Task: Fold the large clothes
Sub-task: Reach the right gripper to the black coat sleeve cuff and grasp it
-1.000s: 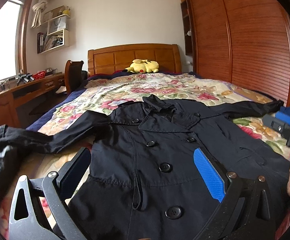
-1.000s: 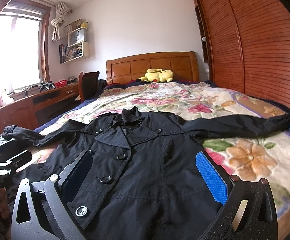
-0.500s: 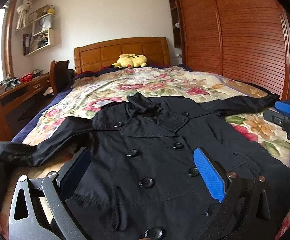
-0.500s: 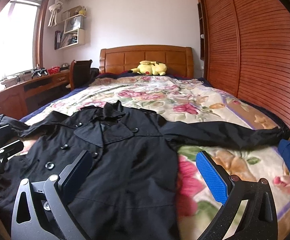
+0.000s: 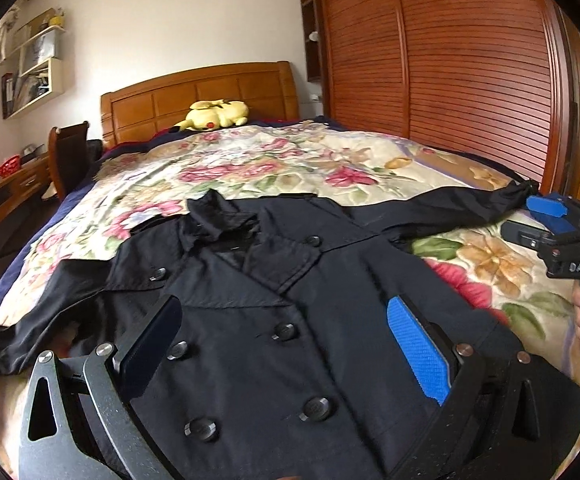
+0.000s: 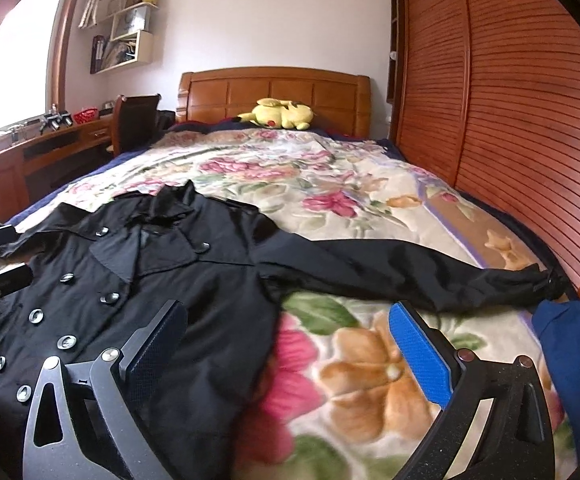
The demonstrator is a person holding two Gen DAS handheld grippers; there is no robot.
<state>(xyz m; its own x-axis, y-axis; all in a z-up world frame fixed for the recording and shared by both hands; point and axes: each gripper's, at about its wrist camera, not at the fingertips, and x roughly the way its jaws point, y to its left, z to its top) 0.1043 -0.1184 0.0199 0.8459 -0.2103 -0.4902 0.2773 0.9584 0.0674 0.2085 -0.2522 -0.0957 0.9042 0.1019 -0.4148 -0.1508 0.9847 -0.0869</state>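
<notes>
Lettering "DAS" marks the right gripper (image 5: 546, 216); both tongs gape wide, empty, above the black coat (image 5: 290, 320).

Dark grey speckled gripper frames (image 5: 286, 364) with silver screws, blue textured pads (image 5: 418, 350), white "DAS" lettering

A floral bedspread (image 6: 330, 184) in cream, pink and green covers the bed and fills the middle of both views. A yellow plush toy (image 6: 280, 114) lies at its far end, against the wooden headboard (image 6: 274, 92). Slatted wooden wardrobe doors (image 6: 510, 100) run down the right side. At upper left, wall shelves (image 6: 128, 40) hang beside a bright window (image 6: 14, 64); below them stand a wooden worktop (image 6: 30, 148) and a chair (image 6: 134, 118).
</notes>
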